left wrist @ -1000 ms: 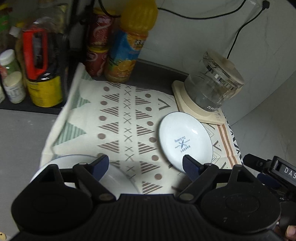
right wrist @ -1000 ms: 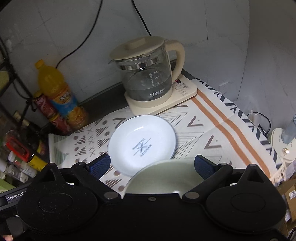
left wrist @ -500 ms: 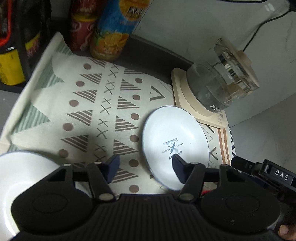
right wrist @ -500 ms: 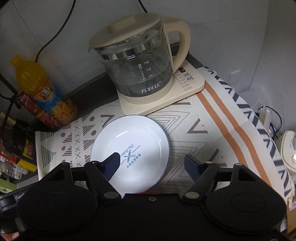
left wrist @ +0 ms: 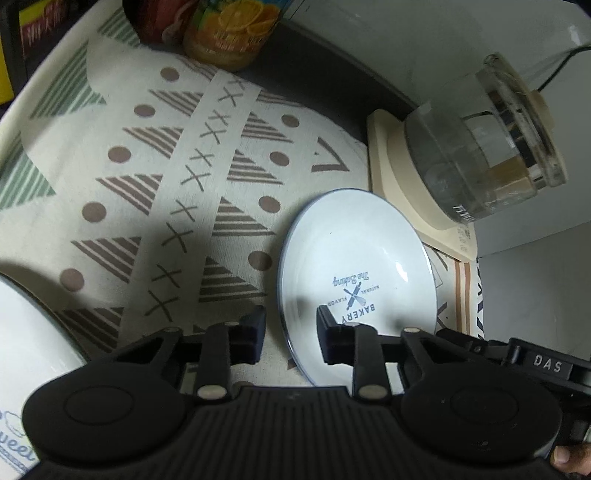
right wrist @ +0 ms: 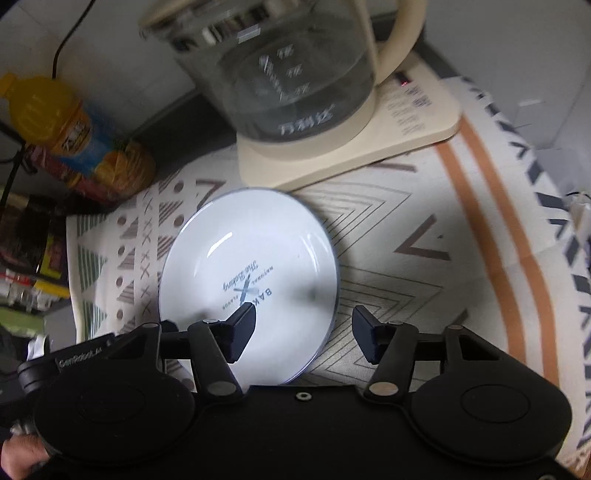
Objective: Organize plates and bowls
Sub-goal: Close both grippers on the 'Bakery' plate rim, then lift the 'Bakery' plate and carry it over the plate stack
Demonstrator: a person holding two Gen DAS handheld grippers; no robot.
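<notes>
Plate: white Bakery plate [left wrist: 356, 273] [right wrist: 251, 273] flat on the patterned cloth [left wrist: 155, 177] [right wrist: 424, 258], just in front of the kettle base [left wrist: 391, 177] [right wrist: 369, 147].
Left gripper: left gripper [left wrist: 291, 334] low at the plate's near-left rim, fingers spread, one either side of the edge, not clamped on it.
Right gripper: right gripper [right wrist: 303, 328] parted wide at the near-right rim, left finger over the plate, right finger over cloth, nothing held.
Second dish: white bowl [left wrist: 26, 369] at the left view's lower-left edge, well apart from the plate.
Kettle: glass kettle [left wrist: 480, 155] [right wrist: 288, 62] upright on its base.
Back row: orange drink bottle [left wrist: 229, 33] [right wrist: 66, 129] and a red can [left wrist: 155, 22] behind the cloth.
</notes>
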